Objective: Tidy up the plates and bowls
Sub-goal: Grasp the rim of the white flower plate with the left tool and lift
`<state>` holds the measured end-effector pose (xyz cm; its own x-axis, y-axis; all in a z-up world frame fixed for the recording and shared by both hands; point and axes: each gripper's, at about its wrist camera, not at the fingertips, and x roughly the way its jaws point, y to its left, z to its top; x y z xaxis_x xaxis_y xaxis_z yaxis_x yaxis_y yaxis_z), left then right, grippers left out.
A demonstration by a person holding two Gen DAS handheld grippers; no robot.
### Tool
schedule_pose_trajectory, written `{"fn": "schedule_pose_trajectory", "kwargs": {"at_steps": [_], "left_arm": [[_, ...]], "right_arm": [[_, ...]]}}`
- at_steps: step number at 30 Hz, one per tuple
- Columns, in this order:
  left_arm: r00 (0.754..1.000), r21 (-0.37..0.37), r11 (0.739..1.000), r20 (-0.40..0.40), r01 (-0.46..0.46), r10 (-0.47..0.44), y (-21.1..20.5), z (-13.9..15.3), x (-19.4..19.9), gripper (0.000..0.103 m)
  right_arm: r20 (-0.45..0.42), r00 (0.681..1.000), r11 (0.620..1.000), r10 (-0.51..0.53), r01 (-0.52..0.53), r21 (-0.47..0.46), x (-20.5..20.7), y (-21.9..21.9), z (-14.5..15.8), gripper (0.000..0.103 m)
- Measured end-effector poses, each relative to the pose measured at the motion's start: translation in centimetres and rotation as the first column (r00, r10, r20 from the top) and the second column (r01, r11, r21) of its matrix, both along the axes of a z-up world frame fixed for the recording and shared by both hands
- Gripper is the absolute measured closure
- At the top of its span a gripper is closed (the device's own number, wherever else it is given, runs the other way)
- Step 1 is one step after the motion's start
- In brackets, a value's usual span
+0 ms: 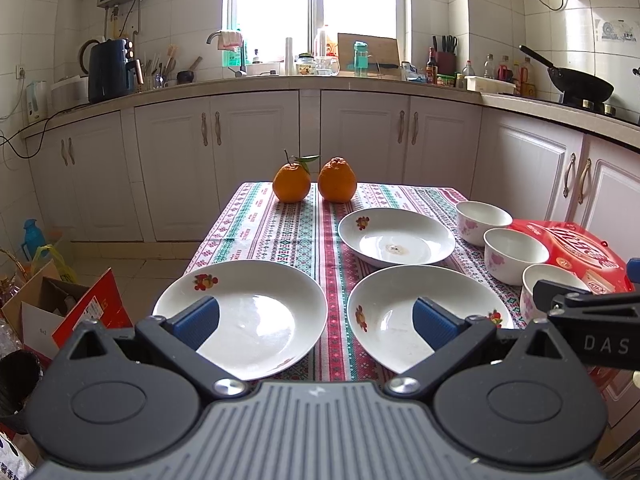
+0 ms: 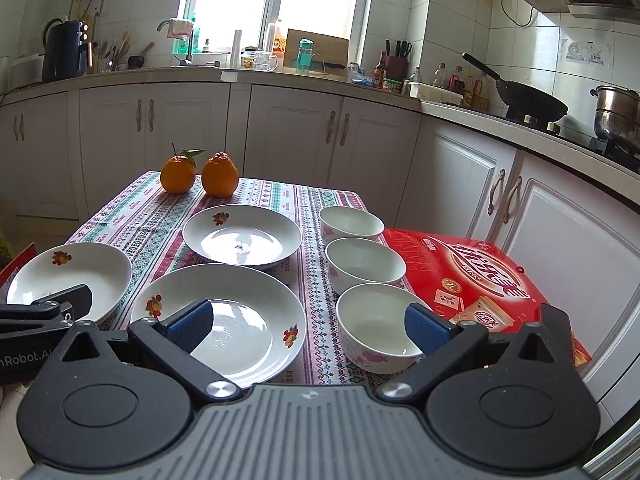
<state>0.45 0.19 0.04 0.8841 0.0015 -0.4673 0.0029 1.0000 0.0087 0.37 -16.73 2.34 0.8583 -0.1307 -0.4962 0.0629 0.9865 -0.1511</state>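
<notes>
Three white plates with fruit prints lie on the patterned tablecloth: a near left plate (image 1: pixel 256 316) (image 2: pixel 80 276), a near middle plate (image 1: pixel 396 312) (image 2: pixel 240 316) and a far plate (image 1: pixel 396 236) (image 2: pixel 242 236). Three white bowls with pink flowers stand in a row on the right: far (image 1: pixel 482 216) (image 2: pixel 351 222), middle (image 1: pixel 514 254) (image 2: pixel 366 260), near (image 1: pixel 548 280) (image 2: pixel 376 324). My left gripper (image 1: pixel 316 322) is open and empty, above the gap between the two near plates. My right gripper (image 2: pixel 310 326) is open and empty, between the middle plate and the near bowl.
Two oranges (image 1: pixel 314 182) (image 2: pixel 198 178) sit at the table's far edge. A red box (image 1: pixel 572 248) (image 2: pixel 480 280) lies right of the bowls. Cardboard boxes (image 1: pixel 60 308) stand on the floor at left. White cabinets (image 1: pixel 312 140) and a cluttered counter run behind.
</notes>
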Motion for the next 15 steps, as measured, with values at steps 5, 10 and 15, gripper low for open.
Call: {"fn": "schedule_pose_trajectory", "kwargs": {"at_steps": [5,10,15], "left_arm": [[1.0,0.001,1.0,-0.001,0.01,-0.01,0.3,0.1,0.1,0.001],[0.999,-0.008,0.999,-0.001,0.043,-0.043,1.0,0.1,0.3,0.001],[0.998,0.029,0.998,-0.007,0.06,-0.06,2.3,-0.1,0.6,0.001]], "right_arm": [[-0.01,1.0,1.0,0.017,-0.017,0.004,0.5,0.0,0.1,0.0],[-0.029,0.999,0.999,0.043,-0.043,0.004,1.4,0.0,0.1,0.0],[-0.005,0.991,0.991,0.131,-0.131,-0.006,2.5,-0.1,1.0,0.0]]}}
